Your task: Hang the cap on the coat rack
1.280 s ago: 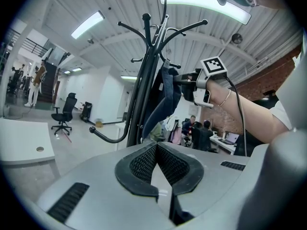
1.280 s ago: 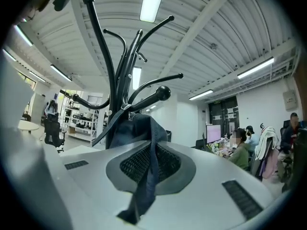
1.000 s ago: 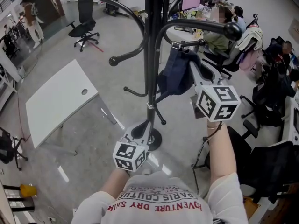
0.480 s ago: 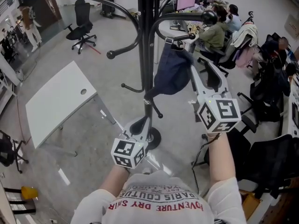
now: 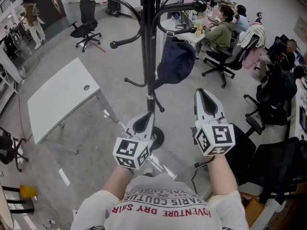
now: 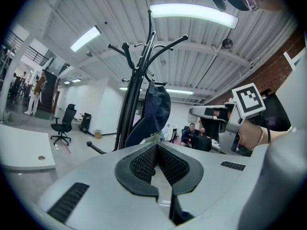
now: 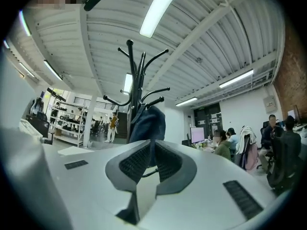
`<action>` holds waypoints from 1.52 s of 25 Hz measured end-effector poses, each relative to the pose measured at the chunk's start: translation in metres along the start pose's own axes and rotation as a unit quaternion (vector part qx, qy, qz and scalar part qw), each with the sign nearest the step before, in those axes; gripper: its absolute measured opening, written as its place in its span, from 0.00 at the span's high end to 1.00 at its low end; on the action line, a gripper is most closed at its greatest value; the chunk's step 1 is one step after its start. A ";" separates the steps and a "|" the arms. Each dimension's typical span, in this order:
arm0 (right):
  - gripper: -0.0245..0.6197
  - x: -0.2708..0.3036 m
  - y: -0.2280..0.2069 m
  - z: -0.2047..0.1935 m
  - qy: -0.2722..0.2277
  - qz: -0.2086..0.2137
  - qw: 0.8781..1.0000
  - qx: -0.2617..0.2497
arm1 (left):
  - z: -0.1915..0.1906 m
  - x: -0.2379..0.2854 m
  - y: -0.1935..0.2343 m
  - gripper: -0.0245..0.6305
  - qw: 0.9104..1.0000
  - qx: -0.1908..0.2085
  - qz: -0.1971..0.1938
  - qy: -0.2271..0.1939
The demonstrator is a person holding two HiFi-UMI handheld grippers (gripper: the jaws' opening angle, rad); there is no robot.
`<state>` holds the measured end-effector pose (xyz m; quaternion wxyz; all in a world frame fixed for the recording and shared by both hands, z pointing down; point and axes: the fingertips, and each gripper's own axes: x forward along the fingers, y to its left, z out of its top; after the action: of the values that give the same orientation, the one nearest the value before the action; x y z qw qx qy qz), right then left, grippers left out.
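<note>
- the cap (image 5: 176, 63) is seen hanging on the coat rack (image 5: 149, 42), draped from an upper arm just right of the pole and apart from both tools.
- the right tool (image 5: 204, 93) is held below and in front of the cap. its jaws have just been closing and are drawn narrow, tips all but together, with nothing between them.
- the left tool (image 5: 147, 117) is held low beside the pole, jaws brought together and nothing gripped.
- the hanging is judged done, and what is left is judged to be a clean retreat.
- that retreat is best made straight back towards the body, so that the brim is not brushed and the cap is not knocked off its arm.
- how deep the cap's strap sits on the arm cannot be told, so any sway should be watched before the tools are lowered.
- two edges are to be minded: the short lower pegs (image 5: 160, 110) jutting from the pole between the tools, and the round base (image 5: 157, 139) just past the left tool.
- open floor is found on the left, between the rack and the white table (image 5: 62, 97).
- the right side is crowded by office chairs (image 5: 225, 56) and seated people, so less room is offered there.
</note>
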<state>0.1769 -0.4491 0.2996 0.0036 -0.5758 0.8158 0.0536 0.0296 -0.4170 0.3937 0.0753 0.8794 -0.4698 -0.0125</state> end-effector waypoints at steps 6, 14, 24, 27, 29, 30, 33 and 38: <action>0.93 -0.030 0.029 -0.059 0.053 0.019 0.998 0.038 | -0.003 -0.008 -0.016 0.95 1.000 -0.002 0.006 -0.001; 0.94 -0.059 0.047 -0.098 0.068 0.020 0.996 0.054 | -0.014 -0.017 -0.031 0.95 0.999 0.027 0.016 0.010; 0.94 -0.057 0.057 -0.098 0.063 0.033 0.997 0.043 | -0.015 -0.019 -0.028 0.95 0.999 0.027 0.020 0.008; 0.94 -0.054 0.059 -0.097 0.065 0.037 0.996 0.044 | -0.014 -0.019 -0.025 0.95 0.999 0.026 0.020 0.009; 0.94 -0.052 0.060 -0.099 0.072 0.037 0.996 0.046 | -0.013 -0.019 -0.023 0.95 0.999 0.026 0.020 0.008; 0.94 -0.051 0.060 -0.101 0.079 0.037 0.995 0.050 | -0.014 -0.019 -0.022 0.95 0.999 0.026 0.020 0.008; 0.94 -0.048 0.059 -0.105 0.092 0.036 0.993 0.066 | -0.015 -0.019 -0.019 0.95 0.999 0.026 0.021 0.010; 0.94 -0.044 0.058 -0.103 0.087 0.031 0.994 0.057 | -0.017 -0.018 -0.012 0.95 0.999 0.019 0.025 0.012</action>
<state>0.1429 -0.3983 0.4095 -0.0362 -0.5517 0.8321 -0.0432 0.0315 -0.3935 0.4082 0.0643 0.8689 -0.4907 0.0091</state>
